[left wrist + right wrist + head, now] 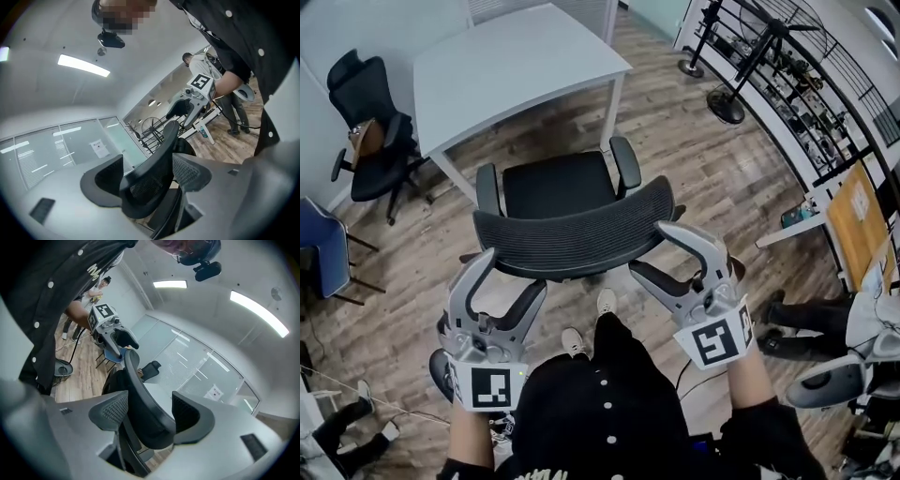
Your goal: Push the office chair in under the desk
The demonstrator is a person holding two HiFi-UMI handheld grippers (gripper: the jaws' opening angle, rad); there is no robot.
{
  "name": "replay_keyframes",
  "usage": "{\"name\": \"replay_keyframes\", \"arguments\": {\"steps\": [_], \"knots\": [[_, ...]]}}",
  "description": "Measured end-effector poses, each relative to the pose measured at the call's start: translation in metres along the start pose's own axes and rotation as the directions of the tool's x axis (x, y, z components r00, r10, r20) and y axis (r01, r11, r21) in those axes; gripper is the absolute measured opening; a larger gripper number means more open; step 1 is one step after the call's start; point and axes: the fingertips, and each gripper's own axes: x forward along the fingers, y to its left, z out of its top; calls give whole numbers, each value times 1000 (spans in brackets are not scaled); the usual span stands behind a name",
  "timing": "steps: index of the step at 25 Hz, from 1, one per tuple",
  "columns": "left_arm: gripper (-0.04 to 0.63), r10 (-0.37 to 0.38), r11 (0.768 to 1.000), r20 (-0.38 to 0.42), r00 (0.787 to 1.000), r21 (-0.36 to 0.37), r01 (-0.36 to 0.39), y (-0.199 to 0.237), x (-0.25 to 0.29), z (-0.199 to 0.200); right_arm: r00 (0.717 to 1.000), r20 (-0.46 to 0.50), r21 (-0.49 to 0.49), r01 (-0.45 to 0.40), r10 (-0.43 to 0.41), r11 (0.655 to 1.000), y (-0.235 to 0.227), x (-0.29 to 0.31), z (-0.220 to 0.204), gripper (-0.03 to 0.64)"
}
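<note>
A black mesh office chair (558,183) stands on the wood floor, its seat facing the white desk (506,66) and partly short of the desk's front edge. Its curved backrest (572,234) is just in front of me. My left gripper (511,272) grips the backrest's left top rim, and my right gripper (652,248) grips the right end. In the left gripper view the backrest (150,178) fills the gap between both pads of the left gripper (147,180). The right gripper view shows the backrest (140,380) wedged likewise in the right gripper (145,416).
A second black chair (366,122) stands left of the desk, and a blue chair (323,248) sits at the left edge. A fan stand (727,103) and racks line the right wall. Another person's legs (806,314) and a wooden board (858,225) are at the right.
</note>
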Motion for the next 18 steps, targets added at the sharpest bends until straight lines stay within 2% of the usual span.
{"name": "replay_keyframes", "arguments": {"steps": [2,5,10,18], "knots": [[337,-15,1000,-13,1000,1,15,0,4,1,1000,2,7,-7,7,1000,-4,2,0,285],[286,-40,999,-26,999,-1,40,-2,10,2,999,-22,0,-41,41,999,-2,9,0,265],[278,-73,997,-41,997,2,73,-5,12,4,994,-47,-14,-99,98,995,9,19,1,218],[268,-101,995,-65,993,-12,100,-5,19,5,991,-43,13,-128,128,992,4,24,-1,219]]}}
